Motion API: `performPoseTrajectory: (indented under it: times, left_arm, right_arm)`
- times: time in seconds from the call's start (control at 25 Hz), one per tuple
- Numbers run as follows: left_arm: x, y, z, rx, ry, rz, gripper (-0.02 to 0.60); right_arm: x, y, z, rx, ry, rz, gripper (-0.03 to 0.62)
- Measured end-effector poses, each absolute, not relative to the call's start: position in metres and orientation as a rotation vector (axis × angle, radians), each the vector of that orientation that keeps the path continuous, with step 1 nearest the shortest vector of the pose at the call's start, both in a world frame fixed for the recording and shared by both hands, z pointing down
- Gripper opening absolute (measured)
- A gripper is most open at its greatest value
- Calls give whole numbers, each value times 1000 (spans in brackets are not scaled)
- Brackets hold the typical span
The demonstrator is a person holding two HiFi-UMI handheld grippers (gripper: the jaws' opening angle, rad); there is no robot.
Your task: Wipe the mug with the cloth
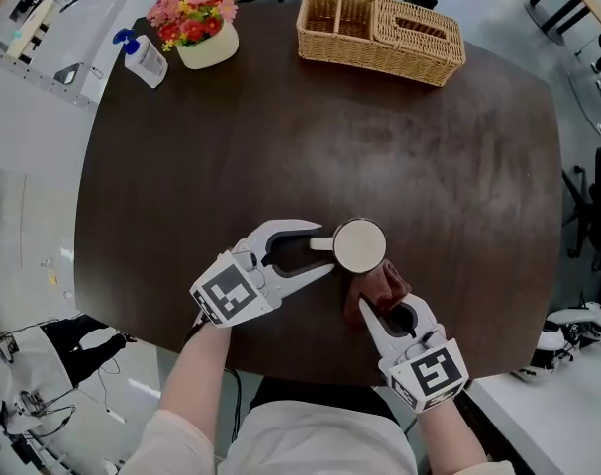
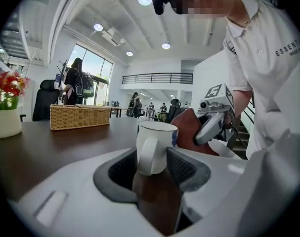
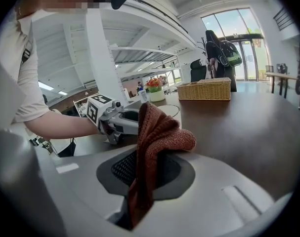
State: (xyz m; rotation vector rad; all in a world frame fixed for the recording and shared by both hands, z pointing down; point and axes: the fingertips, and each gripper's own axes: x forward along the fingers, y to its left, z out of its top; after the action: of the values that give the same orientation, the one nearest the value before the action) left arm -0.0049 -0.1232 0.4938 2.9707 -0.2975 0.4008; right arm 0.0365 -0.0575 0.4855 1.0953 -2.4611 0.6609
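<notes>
— Where on the bench point(image 1: 458, 186)?
— By its near edge, about midway. The left tongs point(image 1: 322, 247) are narrowed onto the white mug's point(image 1: 359, 245) handle.
— And the right tongs point(image 1: 384, 310)?
— Pinched tight on the red-brown cloth point(image 1: 381, 285), bunched against the mug's side.

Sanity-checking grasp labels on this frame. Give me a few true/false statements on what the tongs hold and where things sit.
1. The left tongs are closed on the handle of the mug. True.
2. The right tongs are empty. False: they clamp the reddish-brown cloth.
3. The mug lies on its side. False: it stands upright on the table.
4. The wicker basket sits near the table's far edge. True.
5. The flower pot is inside the wicker basket. False: it stands on the table, to the left of the basket.
</notes>
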Motion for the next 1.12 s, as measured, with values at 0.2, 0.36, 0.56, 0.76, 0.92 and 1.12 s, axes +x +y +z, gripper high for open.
performPoseTrajectory:
  times: [0.2,0.36,0.56,0.76,0.92,1.12]
  left_arm:
    - [-6,-111,498,2999,-242,450,86]
    - [-6,-109,498,3007,-258,469,80]
    - [-7,-108,499,3033,-218,536,78]
    - [-17,-108,500,3022,-191,537,77]
    - [-19,-107,500,3020,-127,550,77]
    - [-18,-105,500,3018,-91,528,77]
  right_arm:
    - [28,-50,487,1076,-2463,648,78]
    - [5,-47,480,1012,-2511,624,78]
    - [-23,-57,477,889,-2566,565,78]
    - [-27,-65,489,811,-2548,528,78]
    - [-14,-72,499,823,-2499,540,80]
    - [3,-76,512,847,-2438,572,83]
